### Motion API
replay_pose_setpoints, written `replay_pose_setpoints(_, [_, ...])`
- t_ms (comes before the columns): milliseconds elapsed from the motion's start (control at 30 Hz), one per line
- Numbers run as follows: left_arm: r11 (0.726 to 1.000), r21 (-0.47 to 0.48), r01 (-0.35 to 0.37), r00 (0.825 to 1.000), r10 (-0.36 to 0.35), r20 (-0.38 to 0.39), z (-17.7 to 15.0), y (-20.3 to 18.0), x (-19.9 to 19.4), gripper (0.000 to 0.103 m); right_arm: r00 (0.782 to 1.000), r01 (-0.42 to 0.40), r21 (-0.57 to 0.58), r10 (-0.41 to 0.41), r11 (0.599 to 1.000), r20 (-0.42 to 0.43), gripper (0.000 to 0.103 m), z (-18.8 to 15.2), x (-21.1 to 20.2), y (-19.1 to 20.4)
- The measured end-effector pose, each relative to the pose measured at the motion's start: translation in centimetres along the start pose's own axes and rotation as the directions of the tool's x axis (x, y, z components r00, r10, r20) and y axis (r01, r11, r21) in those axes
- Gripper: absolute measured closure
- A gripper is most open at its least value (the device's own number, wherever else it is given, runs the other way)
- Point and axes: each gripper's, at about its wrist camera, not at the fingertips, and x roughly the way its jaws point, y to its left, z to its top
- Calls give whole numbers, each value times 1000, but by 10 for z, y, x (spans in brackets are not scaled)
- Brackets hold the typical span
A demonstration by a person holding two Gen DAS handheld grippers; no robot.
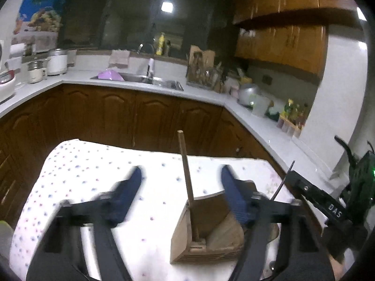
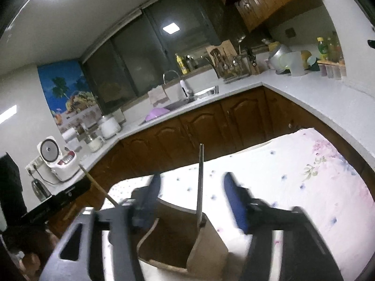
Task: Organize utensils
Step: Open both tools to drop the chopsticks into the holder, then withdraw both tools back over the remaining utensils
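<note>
- A kitchen with dark wood cabinets (image 1: pixel 112 114) and a pale L-shaped counter (image 1: pixel 204 94) fills the background; a steel sink (image 1: pixel 140 79) sits under a dark window, and a white rice cooker (image 2: pixel 57 161) stands on the counter in the right wrist view.
- In the foreground a table is covered by a white tablecloth (image 1: pixel 89 164) with small coloured dots.
- A wooden utensil holder (image 1: pixel 206 229) stands on the cloth, open at the top and split into compartments.
- A brown wooden-handled utensil (image 1: pixel 186 175) stands nearly upright in the holder's left compartment as the left wrist view shows it, its lower end hidden inside.
- A thin metal utensil (image 2: pixel 200 185) rises from the holder's far right corner in the right wrist view, leaning only slightly.
- The left gripper (image 1: pixel 181 181) hovers above the holder with its jaws spread wide and nothing between them; the wooden handle rises in the gap without touching either finger.
- The right gripper (image 2: pixel 191 189) is likewise released, jaws apart over the holder, the metal utensil standing free between them.
</note>
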Motion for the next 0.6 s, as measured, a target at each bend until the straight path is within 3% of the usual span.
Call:
replay_pose_setpoints(100, [1000,-11,5,1000,-5,-1,-3,4,-14,28,1000,-16,15,16,1000,-8,37,0,-13,-1])
replay_pose_setpoints(267, [999,-40,3,1000,-4,-12,-16,16,-47,22,999,-33,38,33,999,-5,22,-6,-45,-3])
replay_pose_setpoints(600, [998,-54,-18,995,12,-96,-64,26,-102,21,997,-56,-10,55,998,-48,8,-38,-113,13])
